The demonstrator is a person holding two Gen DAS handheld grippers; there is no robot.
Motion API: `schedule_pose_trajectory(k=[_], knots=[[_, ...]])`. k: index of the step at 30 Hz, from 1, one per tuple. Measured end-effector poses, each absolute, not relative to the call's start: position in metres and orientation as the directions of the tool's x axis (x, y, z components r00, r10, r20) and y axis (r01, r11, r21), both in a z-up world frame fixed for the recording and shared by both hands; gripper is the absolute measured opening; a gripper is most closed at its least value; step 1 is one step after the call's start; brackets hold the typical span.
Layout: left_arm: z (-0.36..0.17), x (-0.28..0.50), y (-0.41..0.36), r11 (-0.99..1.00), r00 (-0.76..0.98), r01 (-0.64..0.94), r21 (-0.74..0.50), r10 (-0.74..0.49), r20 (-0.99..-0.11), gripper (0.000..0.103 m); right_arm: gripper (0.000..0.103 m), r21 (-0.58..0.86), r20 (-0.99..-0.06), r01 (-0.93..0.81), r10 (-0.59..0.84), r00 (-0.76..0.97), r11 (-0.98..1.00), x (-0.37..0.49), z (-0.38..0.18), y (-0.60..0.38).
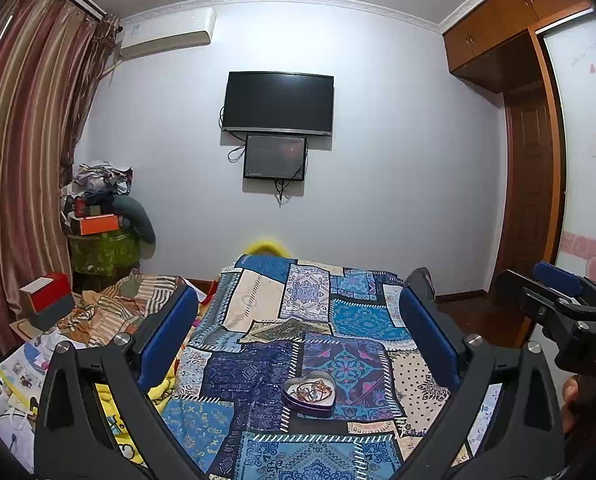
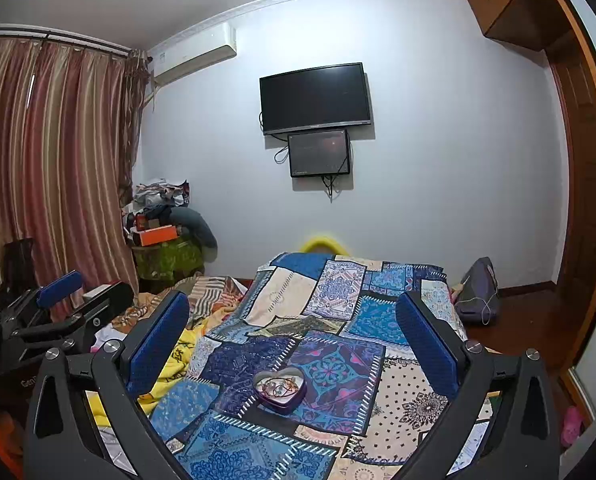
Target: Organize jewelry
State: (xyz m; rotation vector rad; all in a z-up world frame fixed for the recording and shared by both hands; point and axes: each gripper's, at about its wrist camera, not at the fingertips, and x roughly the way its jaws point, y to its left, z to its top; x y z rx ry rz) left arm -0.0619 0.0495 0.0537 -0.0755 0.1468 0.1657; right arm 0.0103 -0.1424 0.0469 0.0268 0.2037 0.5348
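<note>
Both tools are hovering above the bed, the left gripper (image 1: 298, 316) and right gripper (image 2: 294, 316) each gaping wide, holding nothing. The purple heart-shaped tin (image 1: 309, 393) of tangled copper-toned jewelry (image 2: 278, 386) is sitting on the blue patchwork quilt (image 2: 329, 364). Best approach: one steadying the tin's rim, the other pinching a single strand.

We see a home bedroom: a bed (image 1: 298, 320) under a patchwork blanket, striped curtains (image 1: 22, 160), a wall-mounted television (image 1: 278, 103), an air conditioner (image 1: 166, 34), a wooden wardrobe (image 1: 493, 28), and piled clothes (image 1: 98, 184).
</note>
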Motion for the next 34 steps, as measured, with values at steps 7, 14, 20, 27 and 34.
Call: schedule_pose_trajectory(k=[7,14,20,27,34], knots=[[0.0533,-0.0620,0.0483,0.986,0.978,-0.152,-0.065,0.140,-0.157,0.101,0.103,0.079,-0.185,-0.502,0.507,0.842,0.861,0.0103,0.0473,-0.1419],[0.0534,-0.0615,0.0477,0.988,0.979,-0.135,-0.068,0.123,-0.163,0.101,0.103,0.079,-0.187,-0.501,0.507,0.842,0.862,0.0101,0.0473,-0.1417],[0.0548,-0.0619,0.0445,0.990,0.980,-0.127,-0.060,0.116,-0.162,0.101,0.103,0.079,-0.188,-0.501,0.506,0.842,0.862,0.0105,0.0475,-0.1421],[0.0548,-0.0630,0.0435,0.991,0.981,-0.119,-0.067,0.107,-0.163,0.101,0.103,0.078,-0.194,-0.500,0.505,0.841,0.863,0.0114,0.0466,-0.1422],[0.0530,-0.0604,0.0469,0.989,0.979,-0.122,-0.081,0.107,-0.172,0.101,0.103,0.081,-0.207,-0.497,0.502,0.840,0.864,0.0134,0.0431,-0.1419]])
